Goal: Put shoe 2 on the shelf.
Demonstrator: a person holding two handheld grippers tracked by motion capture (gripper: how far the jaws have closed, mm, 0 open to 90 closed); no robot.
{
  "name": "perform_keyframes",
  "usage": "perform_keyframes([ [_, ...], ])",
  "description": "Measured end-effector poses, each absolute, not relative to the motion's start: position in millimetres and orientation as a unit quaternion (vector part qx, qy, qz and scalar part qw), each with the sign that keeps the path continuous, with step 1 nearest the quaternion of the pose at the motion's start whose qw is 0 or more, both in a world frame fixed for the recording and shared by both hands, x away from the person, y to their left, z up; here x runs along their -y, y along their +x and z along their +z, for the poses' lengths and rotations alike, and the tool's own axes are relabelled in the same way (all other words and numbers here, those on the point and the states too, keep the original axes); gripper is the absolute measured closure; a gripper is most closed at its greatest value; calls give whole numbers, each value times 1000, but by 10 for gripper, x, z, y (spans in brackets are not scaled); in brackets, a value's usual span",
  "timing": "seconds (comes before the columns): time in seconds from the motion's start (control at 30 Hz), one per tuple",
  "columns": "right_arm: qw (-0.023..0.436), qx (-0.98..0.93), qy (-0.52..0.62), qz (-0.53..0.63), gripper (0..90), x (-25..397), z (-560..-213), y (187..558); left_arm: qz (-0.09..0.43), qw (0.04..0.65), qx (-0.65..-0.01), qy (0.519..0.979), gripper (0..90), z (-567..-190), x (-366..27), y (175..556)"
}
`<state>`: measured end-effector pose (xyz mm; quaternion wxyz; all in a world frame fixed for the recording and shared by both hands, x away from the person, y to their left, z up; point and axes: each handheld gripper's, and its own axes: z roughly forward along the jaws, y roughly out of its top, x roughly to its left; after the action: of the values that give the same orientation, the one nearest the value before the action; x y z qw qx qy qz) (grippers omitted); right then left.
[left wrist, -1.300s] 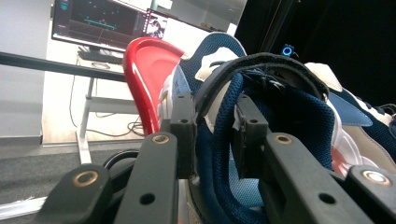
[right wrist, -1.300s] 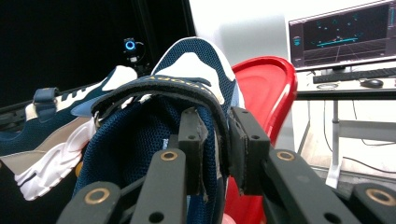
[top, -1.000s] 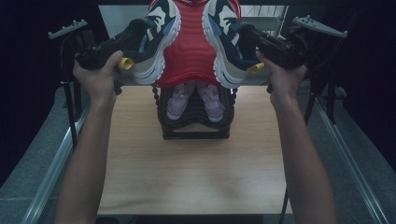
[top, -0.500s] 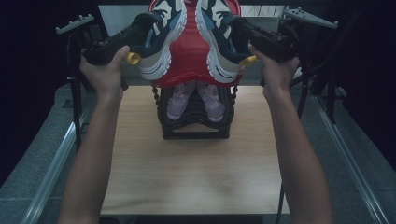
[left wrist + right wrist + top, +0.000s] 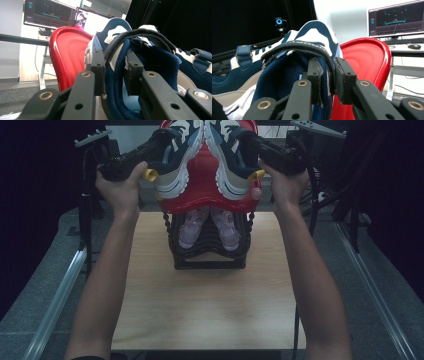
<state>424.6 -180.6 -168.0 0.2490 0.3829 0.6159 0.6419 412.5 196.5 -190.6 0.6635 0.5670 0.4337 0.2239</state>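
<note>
Shoes: two navy and white sneakers, the left shoe (image 5: 176, 162) and the right shoe (image 5: 231, 162), are held up in the air above the far end of the table (image 5: 205, 305), soles turned toward each other, over a red tray (image 5: 202, 182).
Rack: a black shoe rack (image 5: 207, 247) stands on the table under the tray, with a pair of pink shoes (image 5: 207, 225) on a lower shelf.
Left claw: the left gripper (image 5: 113, 72) is clamped narrow on the padded collar of the left shoe, one jaw inside the opening and one outside.
Right claw: the right gripper (image 5: 328, 75) pinches the heel collar of the right shoe (image 5: 294, 65) the same way, jaws close together with the fabric between them.
Weight: each sneaker looks light enough to hang from one pinch, though the thick sole likely pulls the toe downward.
Stiffness: the mesh upper and collar (image 5: 140, 62) are soft and give under the jaws; the sole is the stiff part.
Slip: the woven collar should offer good friction, so sliding out seems unlikely unless the shoe swings.
Best hold: the collar rim near the heel, where padding is thick and the jaws can bite through both sides.
Care: not fragile; the main risk I see is the shoe twisting about the pinch and knocking the tray's rim.
Background: a monitor (image 5: 395, 18) glows behind the tray.
</note>
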Motion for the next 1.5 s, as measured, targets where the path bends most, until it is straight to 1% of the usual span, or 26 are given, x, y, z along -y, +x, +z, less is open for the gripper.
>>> perform_keyframes([
  [0.77, 257, -608, 415, 625, 753, 1839, -1803, 4499, 232, 651, -440, 573, 735, -1986, -1777, 4316],
  [1.0, 269, -617, 417, 611, 750, 1784, -1846, 4548, 250, 636, -448, 576, 735, -2062, -1720, 4336],
  [1.17, 273, -621, 415, 606, 742, 1750, -1861, 4561, 248, 633, -451, 579, 728, -2156, -1702, 4368],
  [1.33, 285, -632, 398, 601, 691, 1679, -1845, 4554, 256, 635, -448, 574, 706, -2186, -1702, 4350],
  [1.43, 280, -645, 391, 594, 642, 1633, -1871, 4573, 258, 638, -443, 574, 669, -2202, -1689, 4342],
  [1.5, 274, -650, 386, 595, 630, 1609, -1886, 4581, 251, 641, -438, 578, 623, -2204, -1678, 4339],
])
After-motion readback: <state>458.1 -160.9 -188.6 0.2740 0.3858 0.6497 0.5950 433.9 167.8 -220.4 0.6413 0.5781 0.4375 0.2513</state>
